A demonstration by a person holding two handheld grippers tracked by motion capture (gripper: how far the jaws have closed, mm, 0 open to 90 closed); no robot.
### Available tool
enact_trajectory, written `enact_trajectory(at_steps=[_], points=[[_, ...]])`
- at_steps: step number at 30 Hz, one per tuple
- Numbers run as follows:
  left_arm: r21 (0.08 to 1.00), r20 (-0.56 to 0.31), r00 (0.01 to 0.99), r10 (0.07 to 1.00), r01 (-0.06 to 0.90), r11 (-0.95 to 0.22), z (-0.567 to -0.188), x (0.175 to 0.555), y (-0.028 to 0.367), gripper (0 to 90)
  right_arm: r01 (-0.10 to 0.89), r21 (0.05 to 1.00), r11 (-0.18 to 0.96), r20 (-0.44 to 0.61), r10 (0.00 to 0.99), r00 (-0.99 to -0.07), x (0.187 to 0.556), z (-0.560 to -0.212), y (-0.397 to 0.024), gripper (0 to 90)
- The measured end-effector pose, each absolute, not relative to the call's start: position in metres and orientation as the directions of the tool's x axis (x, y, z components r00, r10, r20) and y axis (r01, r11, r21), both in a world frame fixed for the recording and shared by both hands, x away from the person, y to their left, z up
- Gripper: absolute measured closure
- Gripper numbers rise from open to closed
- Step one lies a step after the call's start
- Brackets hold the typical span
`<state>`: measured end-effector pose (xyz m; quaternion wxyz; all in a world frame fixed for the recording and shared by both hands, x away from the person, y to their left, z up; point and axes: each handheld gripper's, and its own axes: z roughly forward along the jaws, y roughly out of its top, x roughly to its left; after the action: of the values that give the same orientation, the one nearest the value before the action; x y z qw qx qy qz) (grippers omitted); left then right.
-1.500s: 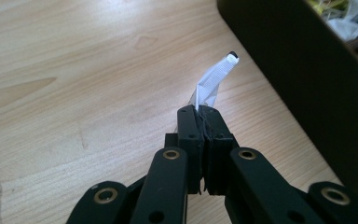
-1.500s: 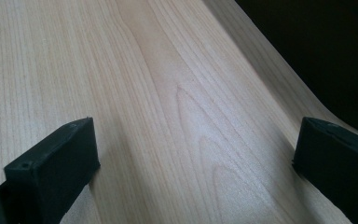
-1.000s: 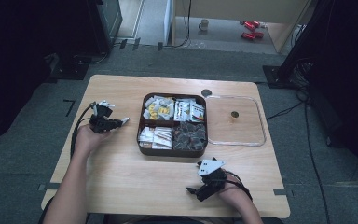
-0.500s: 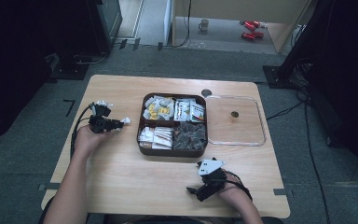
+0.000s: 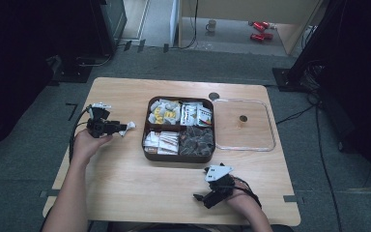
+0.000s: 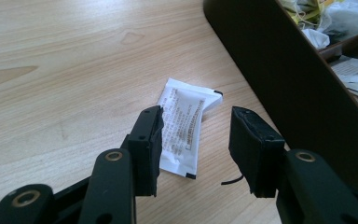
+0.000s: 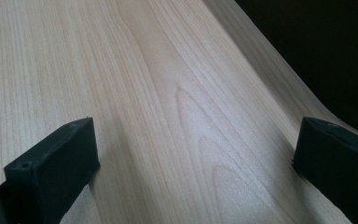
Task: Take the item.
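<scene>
So nearest to the person you've got the right gripper point(image 5: 200, 197) parked low on the wooden table point(image 5: 125, 183) near its front edge, jaws spread wide with nothing but bare wood grain between them in the right gripper view.

Up on the left side, the left gripper point(image 6: 196, 128) sits over a single white sachet point(image 6: 183, 126). It's a small flat rectangular packet, white with a block of tiny grey print down the middle and little dark marks at two corners, a bit crinkled at the sealed ends. It's lying flat on the table, just beside the dark outer wall of the tray point(image 6: 270, 60). The jaws have just been opening and now stand partly apart, with the packet lying on the wood beneath and between them; the left jaw overlaps its edge in the view, and the pads aren't squeezing it. In the high view the same sachet point(image 5: 130, 125) shows as a white bit at the gripper's tip.

Further in, one brown tray point(image 5: 147, 153) with four compartments: yellow-and-white packets back left, white ones with red and dark print back right, pale flat sachets front left, dark brownish ones front right. Too jumbled to count the packets.

Next to it on the right, one clear lid point(image 5: 270, 145) lying flat on the table.
</scene>
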<state>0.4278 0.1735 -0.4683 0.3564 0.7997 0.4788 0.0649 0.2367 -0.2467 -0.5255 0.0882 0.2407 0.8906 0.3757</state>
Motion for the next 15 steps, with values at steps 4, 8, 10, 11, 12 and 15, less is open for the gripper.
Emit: enact_trajectory(at_steps=[4,8,10,11,12,15], points=[[0.65,-0.234,0.53,0.815,0.709,-0.275,-0.466,0.424,0.179,52.7,0.362,0.712,0.602,0.023,0.495,-0.869,0.237,-0.526,-0.247,0.0],[0.66,-0.225,0.527,0.819,0.701,-0.27,-0.466,0.42,0.186,52.2,0.363,0.712,0.602,0.024,0.495,-0.868,0.237,-0.526,-0.247,0.0],[0.669,-0.222,0.529,0.819,0.693,-0.267,-0.466,0.418,0.19,51.3,0.363,0.712,0.602,0.024,0.495,-0.868,0.237,-0.525,-0.247,0.0],[0.671,-0.219,0.528,0.821,0.692,-0.266,-0.467,0.417,0.191,51.1,0.363,0.712,0.602,0.024,0.495,-0.868,0.237,-0.525,-0.247,0.0],[0.671,-0.219,0.528,0.821,0.692,-0.266,-0.467,0.417,0.191,50.9,0.363,0.712,0.602,0.024,0.495,-0.868,0.237,-0.525,-0.247,0.0],[0.681,-0.205,0.519,0.829,0.685,-0.261,-0.469,0.415,0.197,49.9,0.363,0.712,0.602,0.025,0.495,-0.868,0.237,-0.525,-0.247,0.0]])
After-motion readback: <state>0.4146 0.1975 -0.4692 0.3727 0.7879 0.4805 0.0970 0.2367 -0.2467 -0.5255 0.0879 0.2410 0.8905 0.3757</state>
